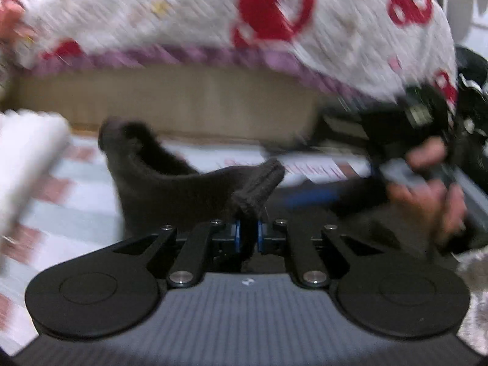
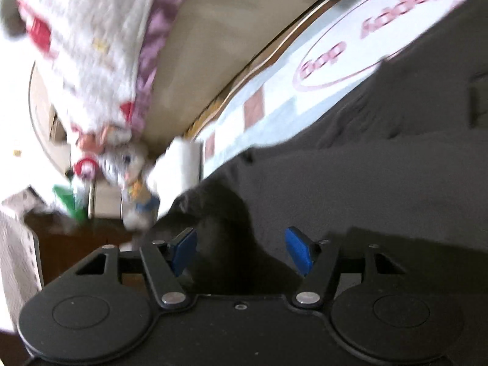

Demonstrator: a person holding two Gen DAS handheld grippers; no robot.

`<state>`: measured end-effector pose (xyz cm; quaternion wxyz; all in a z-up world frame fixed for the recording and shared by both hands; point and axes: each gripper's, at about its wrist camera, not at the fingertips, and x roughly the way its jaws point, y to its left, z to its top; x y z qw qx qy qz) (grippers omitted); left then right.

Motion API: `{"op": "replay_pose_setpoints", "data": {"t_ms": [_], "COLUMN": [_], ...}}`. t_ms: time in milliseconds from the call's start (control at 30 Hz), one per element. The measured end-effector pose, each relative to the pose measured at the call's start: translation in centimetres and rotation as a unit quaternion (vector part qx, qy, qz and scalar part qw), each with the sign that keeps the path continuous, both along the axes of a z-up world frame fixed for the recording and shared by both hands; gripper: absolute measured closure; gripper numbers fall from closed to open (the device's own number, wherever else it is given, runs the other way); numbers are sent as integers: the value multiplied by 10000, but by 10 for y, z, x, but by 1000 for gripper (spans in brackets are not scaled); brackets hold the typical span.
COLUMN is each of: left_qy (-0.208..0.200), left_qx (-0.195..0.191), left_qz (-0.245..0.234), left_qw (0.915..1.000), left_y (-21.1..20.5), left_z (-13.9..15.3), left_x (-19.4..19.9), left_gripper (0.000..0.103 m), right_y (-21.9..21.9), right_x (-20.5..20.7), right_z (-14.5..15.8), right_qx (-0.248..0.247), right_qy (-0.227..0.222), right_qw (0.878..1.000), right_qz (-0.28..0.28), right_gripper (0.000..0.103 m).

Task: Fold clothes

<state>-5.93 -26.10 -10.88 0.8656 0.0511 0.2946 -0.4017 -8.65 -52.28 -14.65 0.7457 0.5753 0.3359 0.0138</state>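
A dark grey knitted garment (image 1: 170, 189) lies on the bed, one part lifted. My left gripper (image 1: 248, 231) is shut on its ribbed edge (image 1: 259, 186), which sticks up from between the blue pads. In the right wrist view the same dark garment (image 2: 366, 167) spreads across the sheet. My right gripper (image 2: 241, 250) stands open above it, blue pads wide apart. A raised fold of the cloth shows between them, and neither pad presses on it. A hand (image 1: 427, 189) holding the right gripper shows at the right of the left wrist view.
The bed sheet (image 2: 350, 45) is pale with reddish squares and lettering. A white blanket with red figures (image 1: 183, 9) hangs over the tan headboard (image 1: 167, 103). A folded white item (image 1: 24, 158) lies at the left. A plush toy (image 2: 128, 164) sits beside the bed.
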Motion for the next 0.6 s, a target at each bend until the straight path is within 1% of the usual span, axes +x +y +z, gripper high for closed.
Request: {"op": "replay_pose_setpoints", "data": {"t_ms": [67, 100, 167, 200, 233, 267, 300, 333, 400, 467, 533, 600], "left_qy": [218, 330, 589, 774, 960, 1122, 1265, 1379, 1517, 1470, 1366, 1172], "left_qx": [250, 385, 490, 459, 387, 312, 234, 171, 168, 129, 108, 135], "left_qz": [-109, -121, -107, -105, -105, -124, -154, -221, -442, -661, -839, -719], "left_qw": [9994, 9986, 9970, 9959, 9946, 9931, 9916, 9900, 9873, 9868, 9870, 9904], "left_y": [-22, -30, -36, -35, -32, -29, -25, -20, -12, -2, 7, 17], "left_z": [-21, -31, -45, -51, -56, -59, -60, -59, -51, -35, -21, -13], "left_x": [-3, -2, 2, 5, 8, 11, 12, 11, 7, 1, -3, -2], "left_gripper": [94, 94, 91, 90, 81, 68, 62, 59, 59, 58, 57, 52], "right_y": [-5, -5, -4, -3, 0, 2, 6, 10, 19, 24, 26, 28], "right_x": [0, 1, 5, 7, 9, 12, 14, 18, 26, 31, 38, 46], "right_z": [-4, -7, -12, -13, -11, -7, -2, 3, 9, 10, 6, -1], "right_qx": [-57, 0, 222, 315, 274, 143, -65, -350, -884, -1257, -1492, -1730], "right_qy": [123, 154, 124, 60, 14, -20, -21, 34, 178, 286, 308, 315], "right_qw": [9999, 9999, 9997, 9994, 9994, 9993, 9989, 9976, 9927, 9876, 9846, 9809], "right_qz": [-74, -54, 52, 126, 226, 344, 464, 590, 798, 891, 856, 830], "right_gripper": [30, 30, 30, 30, 30, 30, 30, 30, 30, 30, 30, 30]}}
